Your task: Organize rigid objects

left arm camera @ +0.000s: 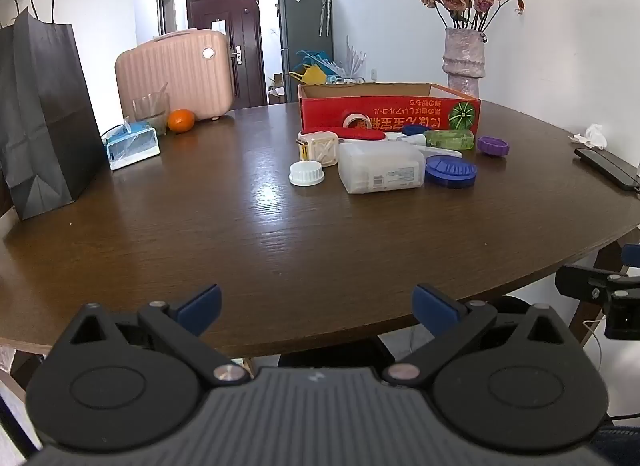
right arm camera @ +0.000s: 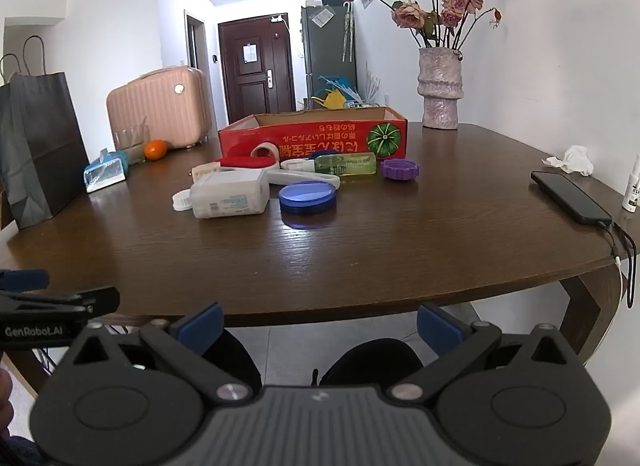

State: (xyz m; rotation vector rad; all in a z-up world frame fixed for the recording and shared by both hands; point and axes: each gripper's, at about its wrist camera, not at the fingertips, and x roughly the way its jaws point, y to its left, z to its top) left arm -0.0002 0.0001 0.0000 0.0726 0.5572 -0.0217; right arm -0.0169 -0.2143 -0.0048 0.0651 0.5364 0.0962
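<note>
A red cardboard box (left arm camera: 390,111) (right arm camera: 312,137) stands open at the far side of the brown table (left arm camera: 260,234) (right arm camera: 400,250). In front of it lie a translucent plastic case (left arm camera: 380,167) (right arm camera: 230,197), a blue round lid (left arm camera: 451,171) (right arm camera: 307,197), a white cap (left arm camera: 306,173), a purple lid (left arm camera: 493,145) (right arm camera: 399,169), a green bottle (left arm camera: 448,139) (right arm camera: 346,164), a red oval thing (left arm camera: 352,133) (right arm camera: 248,162) and a cream cube (left arm camera: 318,150). My left gripper (left arm camera: 318,308) and right gripper (right arm camera: 320,326) hang open and empty at the table's near edge, far from the objects.
A black paper bag (left arm camera: 40,105) (right arm camera: 36,145), a tissue pack (left arm camera: 132,145), an orange (left arm camera: 181,120) and a pink suitcase (left arm camera: 176,73) stand at the left. A vase of flowers (left arm camera: 464,57) (right arm camera: 440,89), a crumpled tissue (right arm camera: 572,159) and a phone (right arm camera: 570,197) are at the right.
</note>
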